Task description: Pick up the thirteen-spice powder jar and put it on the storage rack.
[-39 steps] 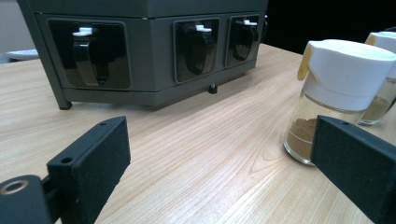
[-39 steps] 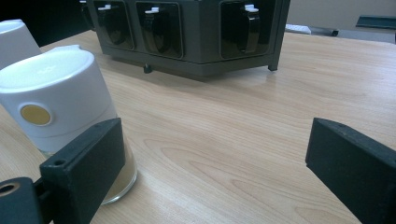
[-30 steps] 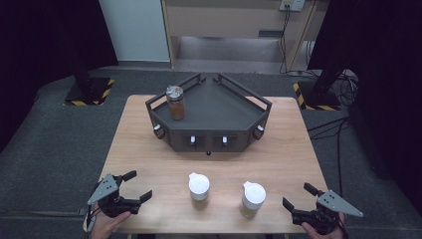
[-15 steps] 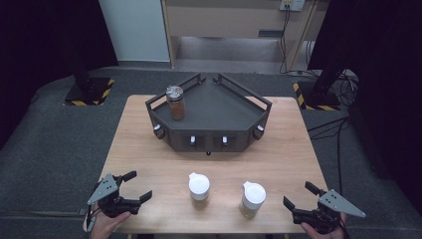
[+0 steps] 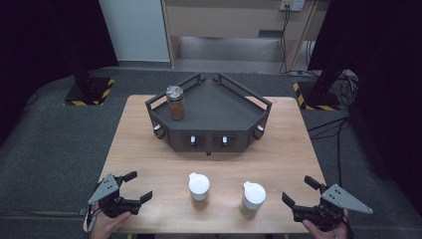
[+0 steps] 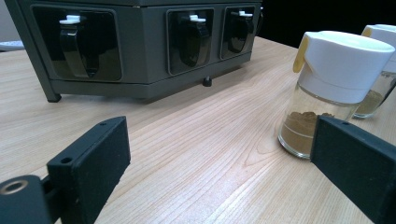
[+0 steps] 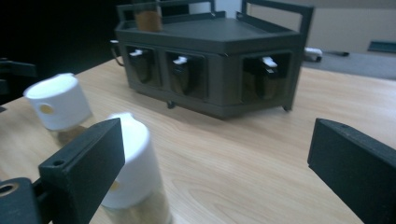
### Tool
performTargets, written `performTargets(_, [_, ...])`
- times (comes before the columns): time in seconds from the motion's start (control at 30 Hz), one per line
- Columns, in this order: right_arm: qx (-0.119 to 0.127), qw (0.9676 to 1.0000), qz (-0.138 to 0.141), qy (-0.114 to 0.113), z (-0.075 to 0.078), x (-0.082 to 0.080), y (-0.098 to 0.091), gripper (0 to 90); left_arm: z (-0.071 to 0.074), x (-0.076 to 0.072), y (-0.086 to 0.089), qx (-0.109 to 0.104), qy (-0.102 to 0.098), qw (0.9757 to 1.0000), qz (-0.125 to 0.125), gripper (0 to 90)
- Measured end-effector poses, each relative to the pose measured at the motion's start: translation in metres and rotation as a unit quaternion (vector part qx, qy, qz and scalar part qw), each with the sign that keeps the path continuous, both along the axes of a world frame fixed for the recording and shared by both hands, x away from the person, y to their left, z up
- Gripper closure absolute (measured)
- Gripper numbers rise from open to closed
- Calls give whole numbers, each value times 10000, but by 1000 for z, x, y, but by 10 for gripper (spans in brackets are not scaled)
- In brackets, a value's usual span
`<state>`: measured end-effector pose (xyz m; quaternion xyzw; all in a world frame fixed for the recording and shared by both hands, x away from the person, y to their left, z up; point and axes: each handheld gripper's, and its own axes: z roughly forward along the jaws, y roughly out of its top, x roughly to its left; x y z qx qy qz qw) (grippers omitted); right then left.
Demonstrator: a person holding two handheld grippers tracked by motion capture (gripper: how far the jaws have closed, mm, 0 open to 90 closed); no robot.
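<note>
Hovering low at the near edge of the desk (image 5: 149, 164), the left tongs (image 5: 133, 186) and right tongs (image 5: 298, 191) both gape wide and hold nothing. Between them stand two spice jars, the left jar (image 5: 199, 186) and the right jar (image 5: 252, 198), upright and apart, each with a white flip cap over clear glass and brown powder. They look light, hard, smooth and breakable; the glass body below the cap seems the surest hold. Farther back sits a dark rack (image 5: 214, 107) carrying a third jar (image 5: 175, 102).
</note>
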<state>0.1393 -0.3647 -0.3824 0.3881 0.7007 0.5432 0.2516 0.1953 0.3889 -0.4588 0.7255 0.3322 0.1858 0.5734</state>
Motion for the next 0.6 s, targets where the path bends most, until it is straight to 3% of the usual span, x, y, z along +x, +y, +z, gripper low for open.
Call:
performTargets(0.13, [-15, 9998, 171, -29, 14, 3, 8, 39, 0, 0, -1, 34, 5, 10000, -17, 41])
performTargets(0.37, [87, 9988, 456, 156, 31, 16, 19, 40, 0, 1, -1, 26, 10, 10000, -28, 42])
performTargets(0.6, [-54, 9967, 776, 224, 41, 28, 40, 40, 1, 1, -2, 45, 21, 10000, -55, 41])
